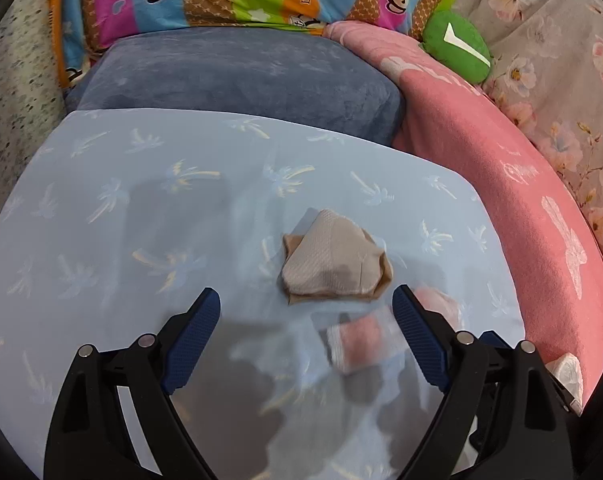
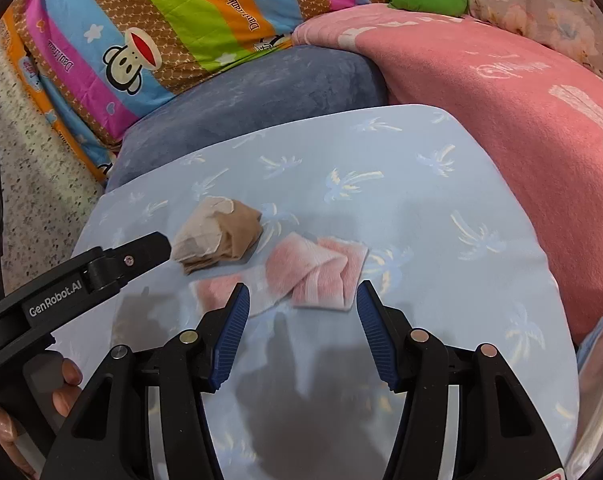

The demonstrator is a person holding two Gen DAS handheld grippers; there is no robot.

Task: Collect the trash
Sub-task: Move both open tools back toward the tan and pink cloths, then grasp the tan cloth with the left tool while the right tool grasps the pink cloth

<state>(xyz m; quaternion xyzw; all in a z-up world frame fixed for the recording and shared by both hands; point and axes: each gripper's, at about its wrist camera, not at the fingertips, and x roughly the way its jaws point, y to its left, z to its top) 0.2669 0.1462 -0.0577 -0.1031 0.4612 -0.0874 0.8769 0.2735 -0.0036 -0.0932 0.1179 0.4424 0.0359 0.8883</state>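
Two soft trash items on a light blue palm-print sheet (image 1: 149, 208) spread over a bed.

Beige wad (image 1: 335, 258): crumpled tissue with an embossed dotted texture, folded over a tan outer layer. Sits just ahead of the left tongs (image 1: 306, 300), slightly toward their right finger. In the right wrist view the same wad (image 2: 217, 240) is ahead-left of the right tongs (image 2: 303, 294), with the left tongs' fingertip touching or nearly touching its near edge — can't tell which.

Pink-and-white cloth (image 2: 321, 276): ribbed gauze-like fabric, loosely folded, flat, with a pale strip trailing toward the left finger. Lies right at the right tongs' tips, partly between the two fingers. From the left wrist view it is blurred (image 1: 357, 344), beside the right finger's inner face.

Handling guess: both very light, limp, compressible, not fragile, not slippery. They will squash, not resist. Pinch the wad across its humped middle; take the cloth at the bunched fold, not the loose strip, or it may trail and unfold. Risk of pinching the sheet too.

Left tongs: wide apart, nothing held. Right tongs: moderately apart, nothing gripped.

Around: a grey-blue plush pillow (image 1: 237, 76) beyond the sheet, pink fleece blanket (image 1: 501, 168) to the right, striped cartoon-monkey quilt (image 2: 149, 32) farther back.
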